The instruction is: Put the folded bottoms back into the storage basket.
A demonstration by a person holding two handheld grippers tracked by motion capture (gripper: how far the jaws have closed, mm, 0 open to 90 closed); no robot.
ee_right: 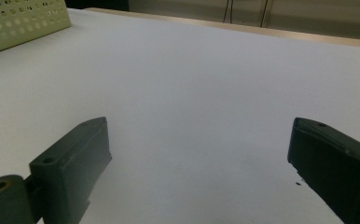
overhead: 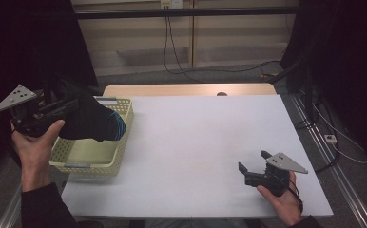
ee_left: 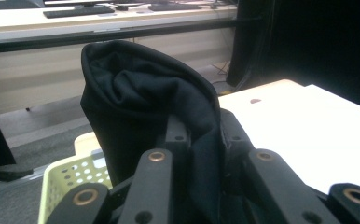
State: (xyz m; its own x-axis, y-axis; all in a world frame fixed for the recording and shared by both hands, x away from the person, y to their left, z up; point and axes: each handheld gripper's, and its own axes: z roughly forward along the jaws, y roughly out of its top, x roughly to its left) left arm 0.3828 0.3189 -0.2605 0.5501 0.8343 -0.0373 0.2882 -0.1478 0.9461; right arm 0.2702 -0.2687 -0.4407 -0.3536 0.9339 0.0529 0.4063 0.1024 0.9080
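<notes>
Black jaws of the left gripper (ee_left: 201, 154) clamped a dark cloth (overhead: 89, 118) above the basket (overhead: 117, 154); it seemed just lifted out, placement pending. Right gripper (overhead: 253, 166) waited, jaws apart.

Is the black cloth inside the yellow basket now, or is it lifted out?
Lifted out. The left tool is shut on the black cloth, holding it above the yellow basket.
</notes>
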